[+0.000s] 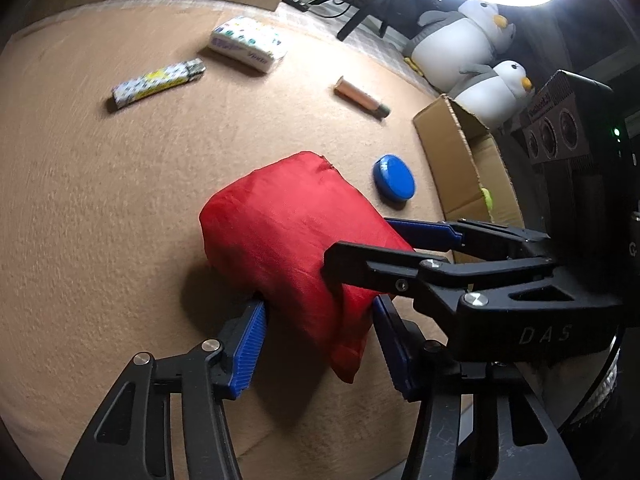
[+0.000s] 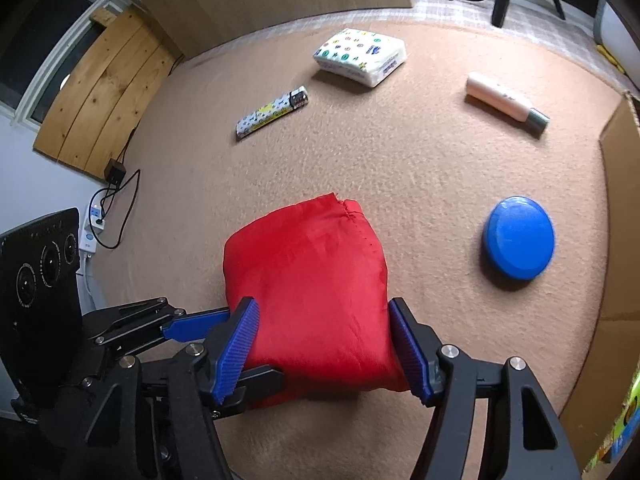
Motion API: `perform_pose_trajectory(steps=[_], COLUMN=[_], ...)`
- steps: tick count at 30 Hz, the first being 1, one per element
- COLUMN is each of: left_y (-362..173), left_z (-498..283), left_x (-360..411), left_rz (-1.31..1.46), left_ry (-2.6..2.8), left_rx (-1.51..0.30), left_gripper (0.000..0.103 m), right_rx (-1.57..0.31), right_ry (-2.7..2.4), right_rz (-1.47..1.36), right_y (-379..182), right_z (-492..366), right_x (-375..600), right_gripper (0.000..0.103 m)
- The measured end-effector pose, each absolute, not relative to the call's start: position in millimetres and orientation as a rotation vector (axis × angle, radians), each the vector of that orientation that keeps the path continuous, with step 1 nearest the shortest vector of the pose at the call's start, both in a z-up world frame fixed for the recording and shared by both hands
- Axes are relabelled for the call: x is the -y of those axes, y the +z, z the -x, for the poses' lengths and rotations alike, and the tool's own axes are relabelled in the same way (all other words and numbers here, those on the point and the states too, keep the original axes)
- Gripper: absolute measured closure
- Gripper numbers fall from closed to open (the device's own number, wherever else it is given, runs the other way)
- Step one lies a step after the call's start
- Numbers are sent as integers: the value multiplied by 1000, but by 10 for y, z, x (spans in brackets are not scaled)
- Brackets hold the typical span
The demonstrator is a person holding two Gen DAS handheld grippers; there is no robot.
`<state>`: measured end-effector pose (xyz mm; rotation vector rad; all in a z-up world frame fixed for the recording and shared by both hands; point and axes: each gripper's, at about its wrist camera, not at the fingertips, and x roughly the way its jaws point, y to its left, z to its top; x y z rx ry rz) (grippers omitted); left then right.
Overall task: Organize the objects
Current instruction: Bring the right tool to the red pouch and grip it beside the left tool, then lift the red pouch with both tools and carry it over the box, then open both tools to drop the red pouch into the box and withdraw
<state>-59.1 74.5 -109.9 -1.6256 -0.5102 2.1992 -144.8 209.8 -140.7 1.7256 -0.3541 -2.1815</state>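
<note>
Both grippers — left (image 1: pixel 316 336), right (image 2: pixel 324 348) — clamp one red pouch (image 2: pixel 308 280) on the carpet (image 2: pixel 400 168); its slick fabric could slip free if they pull apart.

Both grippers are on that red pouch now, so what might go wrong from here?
1. The red pouch is soft, slippery-looking fabric; the left gripper pinches only its lower corner, so it may slip out.
2. The right gripper and the left overlap at the same end and may knock each other.
3. The cardboard box lies past the blue lid; a sagging pouch might drag it.
</note>
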Motion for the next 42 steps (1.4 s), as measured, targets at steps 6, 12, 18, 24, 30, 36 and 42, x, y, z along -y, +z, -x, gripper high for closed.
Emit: perform_pose_trajectory(steps=[6, 12, 18, 24, 30, 36, 42], left_y=[-858, -591, -383, -285, -325, -472, -624], left_z=[697, 860, 1053, 1267, 1461, 1645, 1797], left_x=[-1008, -1420, -1943, -2501, -3022, -3393, -3604], left_rz=[1562, 1486, 1416, 1354, 1333, 1345, 1366], left_ry=[2207, 2203, 2178, 2141, 2099, 2061, 2043], left_rx=[453, 393, 311, 249, 205, 177, 150], left_gripper=[46, 46, 46, 46, 46, 46, 46], right_rx=[369, 401, 459, 526, 585, 628, 673], right_ry=[-2254, -2355, -2465, -2565, -2630, -2661, -2666], right_rz=[-1675, -1618, -1573, -1550, -1557, -1584, -1614], right_y=[-1190, -907, -689, -574, -591, -706, -846], right_z=[1368, 1281, 1166, 1075, 1008, 982, 982], right_x=[-2347, -2734, -3239, -3746, -4205, -4536, -4742], right_gripper=[41, 41, 41, 41, 41, 41, 41])
